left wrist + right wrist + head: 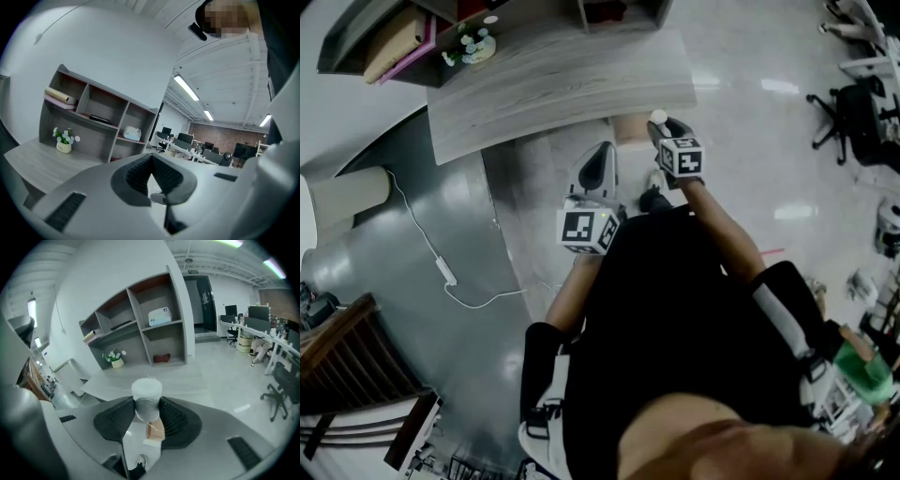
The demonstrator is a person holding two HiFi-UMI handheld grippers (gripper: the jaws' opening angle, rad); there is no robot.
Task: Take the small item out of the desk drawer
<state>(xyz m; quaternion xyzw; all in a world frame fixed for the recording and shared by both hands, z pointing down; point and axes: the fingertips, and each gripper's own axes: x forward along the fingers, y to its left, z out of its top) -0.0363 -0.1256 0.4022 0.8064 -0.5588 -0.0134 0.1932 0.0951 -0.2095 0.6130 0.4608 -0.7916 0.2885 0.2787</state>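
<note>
My right gripper (147, 405) is shut on a small white roll (147, 393), which stands upright between the ribbed pads. In the head view, that gripper (666, 129) holds the roll (658, 116) just in front of the grey wooden desk (553, 84). A tan box-like shape (630, 128) under the desk's front edge looks like the open drawer (155, 431), and it lies below the roll. My left gripper (598, 161) hangs lower and to the left, in front of the person's body. Its jaws (151, 160) meet at the tips with nothing between them.
A shelf unit stands at the back of the desk, with a small pot of white flowers (473, 45) beside it. A white cable (441, 267) runs across the floor at the left. An office chair (853, 117) stands far right. A wooden rail (347, 366) is at the lower left.
</note>
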